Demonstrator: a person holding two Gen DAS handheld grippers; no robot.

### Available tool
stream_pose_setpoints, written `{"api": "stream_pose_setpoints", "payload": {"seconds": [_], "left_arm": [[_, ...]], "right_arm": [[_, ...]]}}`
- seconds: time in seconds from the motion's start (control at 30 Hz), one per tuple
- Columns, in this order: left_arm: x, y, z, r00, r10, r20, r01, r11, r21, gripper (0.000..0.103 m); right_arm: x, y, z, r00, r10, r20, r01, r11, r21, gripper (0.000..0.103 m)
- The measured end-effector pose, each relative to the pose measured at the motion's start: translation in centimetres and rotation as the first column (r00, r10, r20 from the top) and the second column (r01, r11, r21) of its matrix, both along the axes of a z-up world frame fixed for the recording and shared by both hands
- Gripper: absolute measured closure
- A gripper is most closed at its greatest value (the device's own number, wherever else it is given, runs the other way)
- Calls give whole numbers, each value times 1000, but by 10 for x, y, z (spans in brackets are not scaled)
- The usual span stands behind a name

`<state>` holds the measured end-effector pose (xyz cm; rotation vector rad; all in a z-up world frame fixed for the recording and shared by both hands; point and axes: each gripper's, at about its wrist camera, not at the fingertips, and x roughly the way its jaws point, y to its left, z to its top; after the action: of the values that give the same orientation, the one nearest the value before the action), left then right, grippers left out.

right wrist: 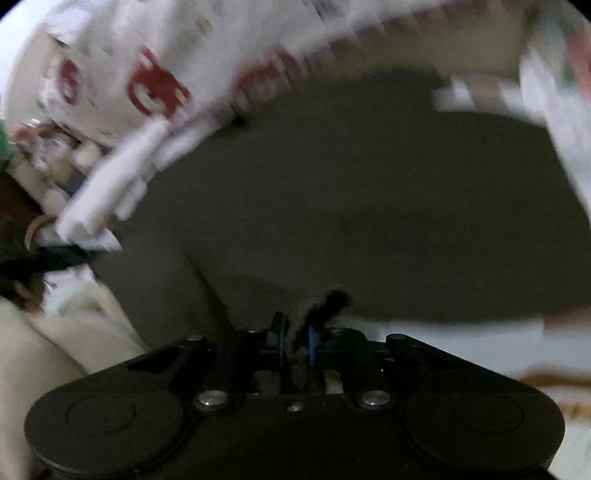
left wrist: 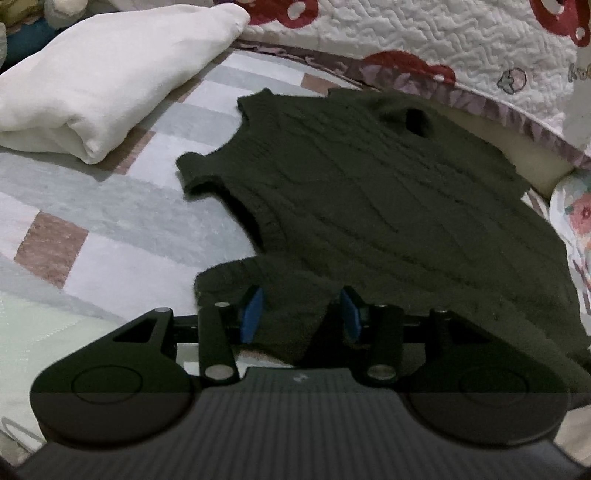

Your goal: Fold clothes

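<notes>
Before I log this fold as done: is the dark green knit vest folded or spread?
Mostly spread: the dark green knit vest lies flat on the patchwork bedspread, only its near hem bunched.

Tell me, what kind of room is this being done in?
Most likely a bedroom, with the work done on a bed. A dark knitted vest lies on a patchwork bedcover, beside a folded white cloth and a quilted blanket with red prints.

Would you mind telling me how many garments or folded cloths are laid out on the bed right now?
2. A dark knit vest lies spread mid-bed, its near hem at both grippers. A folded white cloth sits at far left. The blurred right view may hide others.
</notes>
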<state>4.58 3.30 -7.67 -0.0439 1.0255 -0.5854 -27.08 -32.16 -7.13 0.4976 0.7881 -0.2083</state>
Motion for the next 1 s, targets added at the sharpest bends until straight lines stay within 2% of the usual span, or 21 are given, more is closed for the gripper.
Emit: {"api": "stream_pose_setpoints", "payload": {"seconds": [0.07,0.17,0.27,0.33,0.4,0.43,0.47,0.53,0.6,0.67,0.7,0.77,0.8,0.93,1.0], "left_arm": [[0,2,2,1000,9,16,-9,1000,-18,58],[0,3,7,999,7,44,-4,998,-59,58],[0,3,15,997,3,78,5,995,-102,58],[2,5,15,996,14,87,-5,995,-104,58],[3,6,15,995,24,96,-14,994,-106,55],[4,7,15,994,30,101,-19,994,-107,55],[5,8,15,994,35,106,-23,994,-108,55],[6,8,13,994,39,105,-29,995,-99,55],[6,5,9,994,29,102,-21,997,-79,55],[6,3,6,995,21,99,-14,998,-65,54],[7,1,5,995,17,95,-11,998,-63,52],[13,1,3,997,23,70,-18,997,-73,52],[17,1,2,998,30,52,-26,996,-82,52],[35,2,-2,998,55,-19,-57,991,-118,52],[48,0,0,999,36,0,-36,990,-137,48]], "right_arm": [[10,2,33,998,32,62,-25,993,-115,91],[33,-12,77,988,75,135,-35,959,-282,94],[63,-46,109,977,95,192,-7,909,-416,96],[84,-70,121,967,94,238,27,886,-463,96],[111,-94,122,964,72,257,62,876,-478,96],[124,-106,115,967,38,252,97,860,-501,96],[136,-115,105,973,7,233,117,848,-516,93],[157,-131,75,984,-70,164,145,848,-509,88],[158,-144,50,969,-188,160,241,862,-446,83],[146,-151,28,939,-295,178,331,916,-227,82],[140,-148,20,932,-308,192,336,931,-141,82],[132,-130,5,939,-291,182,311,946,-91,70],[128,-121,-3,943,-281,177,296,953,-65,68],[130,-83,-20,986,-98,135,89,994,67,68],[143,-64,-25,988,79,130,-103,976,190,67]]}}
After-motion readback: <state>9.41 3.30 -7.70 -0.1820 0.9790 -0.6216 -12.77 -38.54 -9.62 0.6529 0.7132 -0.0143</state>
